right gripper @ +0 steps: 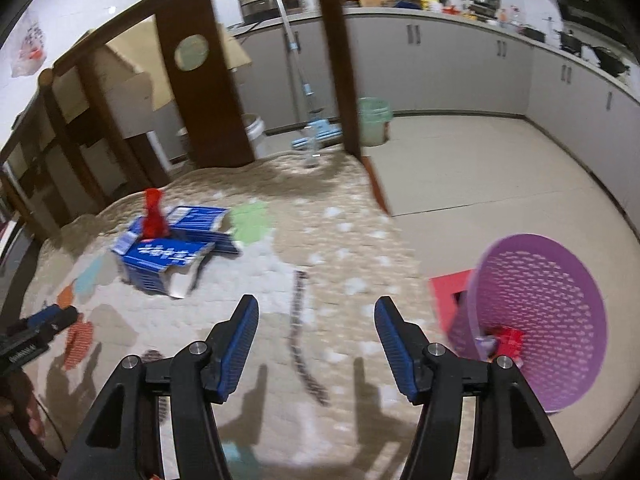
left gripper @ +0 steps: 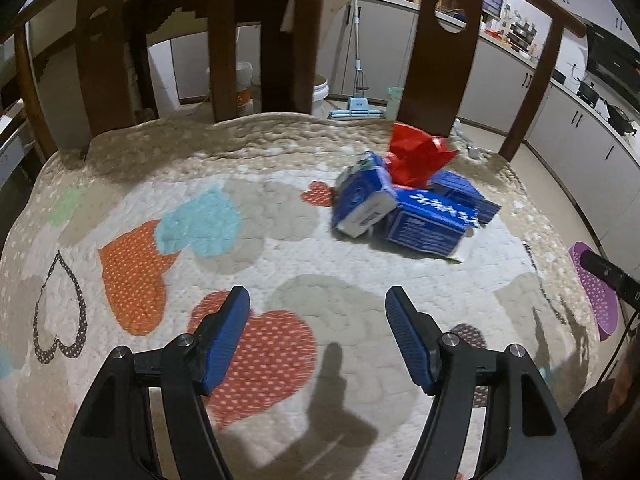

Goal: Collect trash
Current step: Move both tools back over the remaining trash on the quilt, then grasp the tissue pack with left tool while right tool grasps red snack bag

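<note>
Both hand-held grippers, left and right, gaped wide, empty. The trash sat far right on the quilt; loosely piled, it might scatter when grabbed, missing the tipped basket.

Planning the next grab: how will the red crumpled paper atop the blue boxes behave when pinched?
The red crumpled paper looks thin and creased, so probably light and floppy, crushing between pads. It sits loosely on the torn blue boxes, so a nudge may topple it.
</note>
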Available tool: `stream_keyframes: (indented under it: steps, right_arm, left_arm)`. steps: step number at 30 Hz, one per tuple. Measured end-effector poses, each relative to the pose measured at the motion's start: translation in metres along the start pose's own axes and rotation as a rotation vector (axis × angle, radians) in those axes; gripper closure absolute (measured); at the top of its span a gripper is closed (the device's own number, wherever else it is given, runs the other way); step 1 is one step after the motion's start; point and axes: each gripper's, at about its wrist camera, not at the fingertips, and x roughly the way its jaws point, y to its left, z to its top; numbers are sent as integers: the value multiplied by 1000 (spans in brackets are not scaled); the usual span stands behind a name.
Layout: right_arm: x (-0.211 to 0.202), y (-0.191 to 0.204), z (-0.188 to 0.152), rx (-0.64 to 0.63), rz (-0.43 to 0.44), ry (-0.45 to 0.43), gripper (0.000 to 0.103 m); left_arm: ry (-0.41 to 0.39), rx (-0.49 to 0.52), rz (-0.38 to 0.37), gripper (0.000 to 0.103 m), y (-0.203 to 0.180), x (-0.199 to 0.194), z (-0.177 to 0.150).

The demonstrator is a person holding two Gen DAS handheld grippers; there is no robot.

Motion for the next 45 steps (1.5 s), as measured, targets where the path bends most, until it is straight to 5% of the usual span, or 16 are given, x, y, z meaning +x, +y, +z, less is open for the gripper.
stream_keyframes:
  steps: [16, 23, 26, 30, 45]
  right_arm:
    - [59, 101, 67, -97, 259, 79, 35]
    - [120, 148, 93, -155, 306, 156, 36]
    - [138, 159, 92, -180, 280, 191, 81]
    - [131, 149, 90, -141, 295, 173, 89]
    - [47, 41, 75, 129, 367, 51, 89]
  left_arm:
    - [28, -90, -157, 33, 8, 37, 42]
    - [48, -89, -139, 33, 10, 54, 50]
    - [57, -75, -119, 33, 10, 59, 53]
    - [58, -79, -115, 31, 15, 64, 54]
    - [110, -66, -231, 23, -1, 96, 82]
